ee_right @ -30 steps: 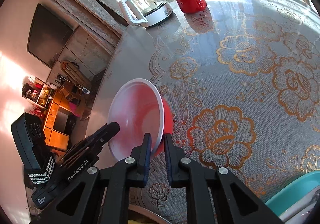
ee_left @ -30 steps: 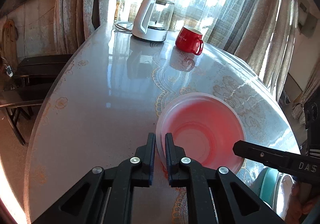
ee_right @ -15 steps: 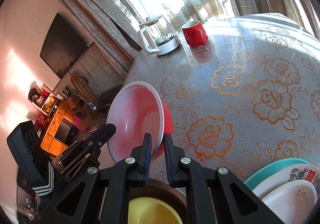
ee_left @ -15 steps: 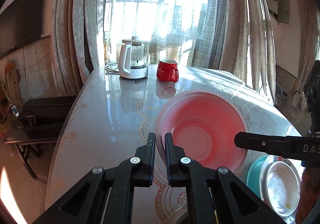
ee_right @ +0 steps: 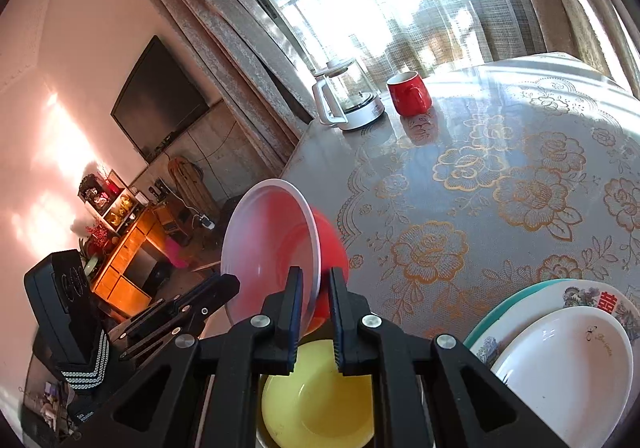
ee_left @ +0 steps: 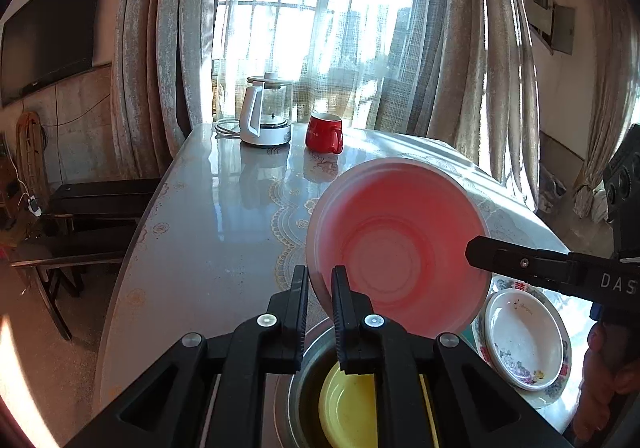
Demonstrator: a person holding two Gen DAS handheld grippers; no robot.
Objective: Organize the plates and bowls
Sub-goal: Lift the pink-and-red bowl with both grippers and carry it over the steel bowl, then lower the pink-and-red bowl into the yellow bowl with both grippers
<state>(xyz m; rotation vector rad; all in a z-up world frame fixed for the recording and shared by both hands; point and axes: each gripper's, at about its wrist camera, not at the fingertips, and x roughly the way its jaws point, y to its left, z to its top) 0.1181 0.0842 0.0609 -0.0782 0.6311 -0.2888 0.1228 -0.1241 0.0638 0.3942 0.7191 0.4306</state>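
Observation:
A red bowl [ee_left: 400,248] with a pale inside hangs tilted above the table, held by its rim from two sides. My left gripper [ee_left: 320,288] pinches the near-left rim; its jaws are opening slightly, with the rim still pressed between the pads. My right gripper [ee_right: 314,290] is shut on the opposite rim of the bowl [ee_right: 268,248]. Each gripper's fingers show in the other's view: the right one's [ee_left: 500,256] and the left one's [ee_right: 208,296]. Directly below sits a yellow bowl [ee_right: 316,400] inside a metal bowl [ee_left: 304,380].
A stack of plates [ee_right: 568,368], white on flowered on teal, lies to the right of the yellow bowl. A glass kettle [ee_left: 266,112] and a red mug [ee_left: 324,133] stand at the table's far end. Dark benches [ee_left: 80,208] sit left of the table [ee_left: 208,228].
Both grippers have lifted the red bowl off the table and drawn it back toward the near edge. The yellow bowl and plate stack have come into view beneath.

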